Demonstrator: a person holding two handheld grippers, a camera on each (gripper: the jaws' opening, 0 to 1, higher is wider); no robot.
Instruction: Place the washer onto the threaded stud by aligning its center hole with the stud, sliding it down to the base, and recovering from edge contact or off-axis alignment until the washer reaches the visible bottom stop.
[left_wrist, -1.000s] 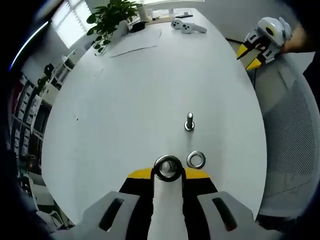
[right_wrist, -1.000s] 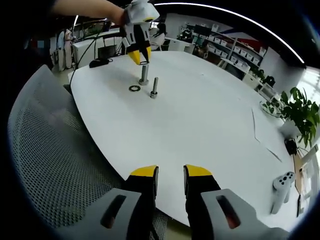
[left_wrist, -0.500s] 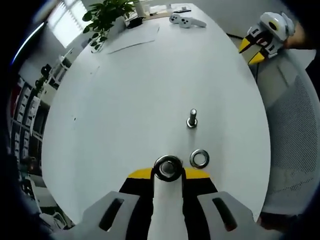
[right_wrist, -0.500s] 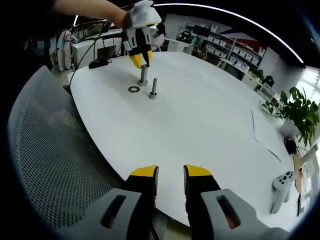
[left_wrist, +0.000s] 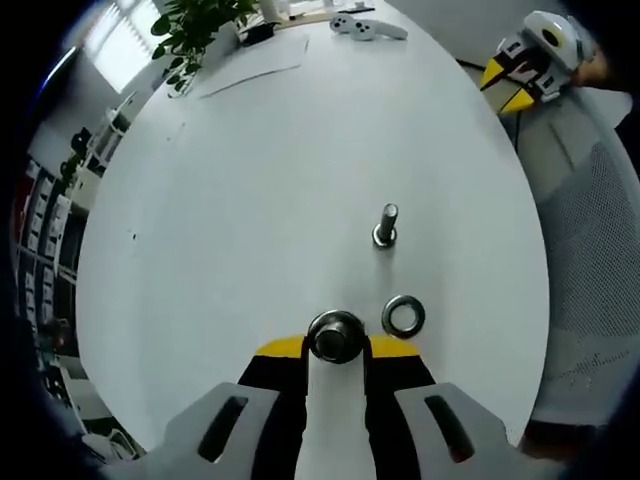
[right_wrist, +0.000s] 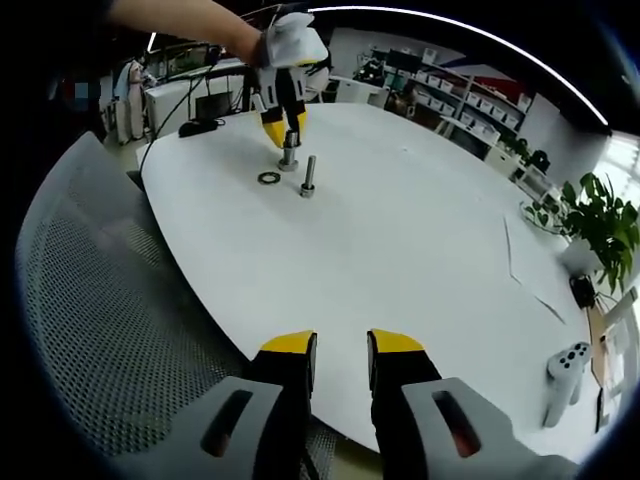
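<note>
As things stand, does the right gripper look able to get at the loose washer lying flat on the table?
Probably yes. The right gripper is open at the table's near edge with bare tabletop between it and the loose washer. The left gripper sits at a stud just beside it, so they might crowd.

My left gripper (left_wrist: 336, 345) hung over a stud (right_wrist: 288, 152), a loose washer (left_wrist: 403, 315) just beside it and a second stud (left_wrist: 386, 225) beyond on the table (left_wrist: 250, 200).
</note>
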